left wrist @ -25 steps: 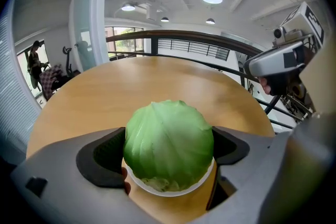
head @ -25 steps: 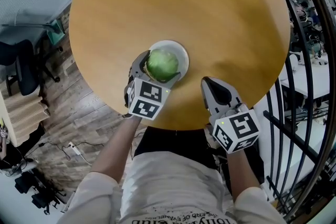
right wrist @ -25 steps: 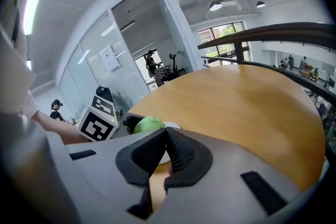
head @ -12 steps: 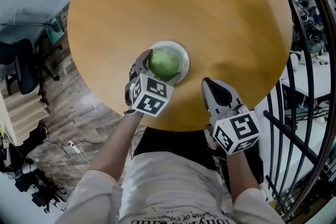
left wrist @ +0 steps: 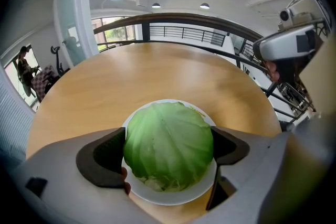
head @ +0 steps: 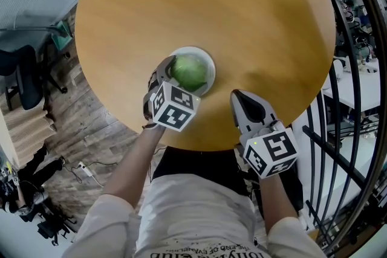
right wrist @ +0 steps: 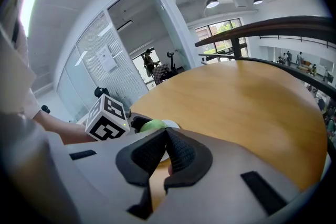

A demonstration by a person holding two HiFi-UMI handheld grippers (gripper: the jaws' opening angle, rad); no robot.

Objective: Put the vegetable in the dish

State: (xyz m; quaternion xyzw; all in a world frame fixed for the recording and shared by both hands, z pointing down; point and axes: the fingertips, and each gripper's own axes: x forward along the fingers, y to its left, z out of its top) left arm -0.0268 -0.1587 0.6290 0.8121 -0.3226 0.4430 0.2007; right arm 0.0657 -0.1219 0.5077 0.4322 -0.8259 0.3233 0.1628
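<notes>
Chair (head: 24, 78) on plank floor at far left, beside the round wooden table (head: 211, 3). Left gripper (head: 183, 80) over the table's near edge, jaws pressed against both sides of the green cabbage (left wrist: 169, 139). Cabbage low in the white dish (left wrist: 173, 198), with the rim showing around it. Further right, apart from the dish, right gripper (right wrist: 165, 132) above the same near edge, jaws closed tip to tip with nothing between them. Black railing (head: 338, 130) at far right.
</notes>
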